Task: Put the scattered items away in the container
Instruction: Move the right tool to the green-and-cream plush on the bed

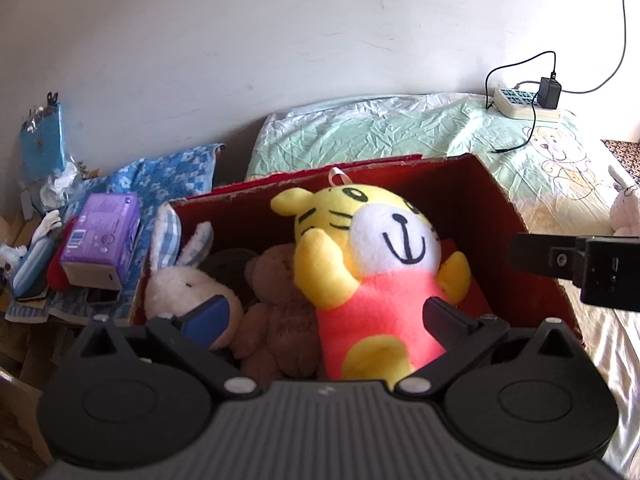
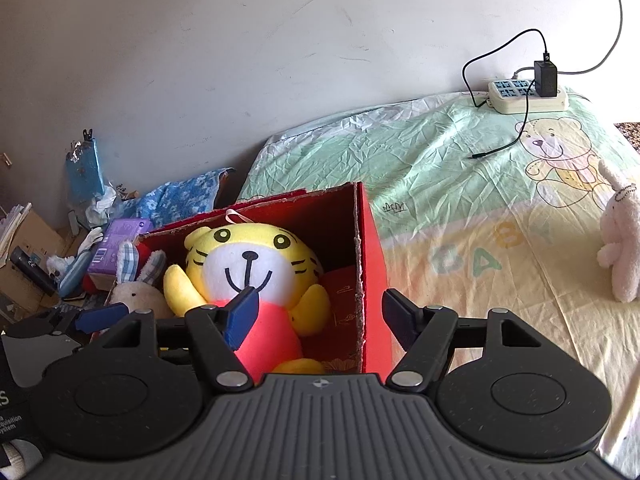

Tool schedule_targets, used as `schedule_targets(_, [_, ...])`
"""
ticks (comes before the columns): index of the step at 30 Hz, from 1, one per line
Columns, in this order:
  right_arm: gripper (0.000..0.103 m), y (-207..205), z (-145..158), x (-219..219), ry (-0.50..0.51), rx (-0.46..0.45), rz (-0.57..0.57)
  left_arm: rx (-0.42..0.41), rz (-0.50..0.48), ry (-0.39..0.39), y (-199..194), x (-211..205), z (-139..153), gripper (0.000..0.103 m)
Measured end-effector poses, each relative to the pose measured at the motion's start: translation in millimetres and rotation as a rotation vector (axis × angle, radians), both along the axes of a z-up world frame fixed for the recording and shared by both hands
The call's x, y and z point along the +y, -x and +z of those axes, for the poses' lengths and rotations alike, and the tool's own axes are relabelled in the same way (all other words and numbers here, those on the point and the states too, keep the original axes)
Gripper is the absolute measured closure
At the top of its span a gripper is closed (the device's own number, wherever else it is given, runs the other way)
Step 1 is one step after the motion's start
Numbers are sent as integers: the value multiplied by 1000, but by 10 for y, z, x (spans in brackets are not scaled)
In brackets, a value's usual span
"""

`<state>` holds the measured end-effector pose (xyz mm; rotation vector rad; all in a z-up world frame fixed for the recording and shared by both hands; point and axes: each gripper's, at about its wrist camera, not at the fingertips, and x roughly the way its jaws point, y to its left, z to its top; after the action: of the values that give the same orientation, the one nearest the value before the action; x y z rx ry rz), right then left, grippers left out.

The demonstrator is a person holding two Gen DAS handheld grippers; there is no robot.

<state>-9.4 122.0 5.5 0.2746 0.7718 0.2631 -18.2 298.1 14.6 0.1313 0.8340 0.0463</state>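
- So, red box (image 1: pixel 516 216) on the bed holds three plush: yellow tiger (image 1: pixel 372 264) on top, brown bear (image 1: pixel 276 300) at its 9 o'clock, checked-ear rabbit (image 1: pixel 180 284) beyond that.
- Left gripper (image 1: pixel 324 316) hangs over the box, jaws spread either side of the tiger's red belly, clamping nothing.
- Right gripper (image 2: pixel 320 316) also apart and empty, straddling the box's right wall.
- One white bunny (image 2: pixel 620 256) sits out on the sheet (image 2: pixel 440 208), at 3 o'clock from the box, well apart.
- My read: tiger drop-off step is finishing; the bunny is what remains.
- Next move likely needs the right gripper swung to 3 o'clock, jaws around the bunny's soft body.
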Motion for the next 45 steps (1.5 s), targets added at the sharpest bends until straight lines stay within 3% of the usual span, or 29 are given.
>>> schedule_targets(6, [32, -29, 9, -275, -8, -8, 36, -50, 27, -14, 12, -277, 157, 0])
schedule_targets(15, [32, -47, -116, -964, -47, 28, 10, -43, -23, -62, -65, -964, 111, 0])
schedule_targets(19, [32, -51, -248, -1323, -80, 74, -23, -76, -66, -96, -47, -1343, 120, 0])
schedule_targets(26, [32, -26, -532, -2188, -81, 162, -198, -146, -233, -90, 79, -2107, 94, 0])
schedule_targets(30, [32, 30, -654, -2645, -72, 192, -294, -108, -332, -50, 63, -2522, -79, 0])
schedule_targets(34, [32, 87, -672, -3047, -76, 186, -391, -53, -410, 41, -50, -2870, -191, 5])
schedule_targets(38, [32, 95, -633, -3429, -103, 160, -491, -67, -535, 98, -105, -3288, -230, 6])
schedule_targets(45, [32, -104, -788, -3861, -170, 212, -525, -31, -714, 104, -205, -4006, -449, 14])
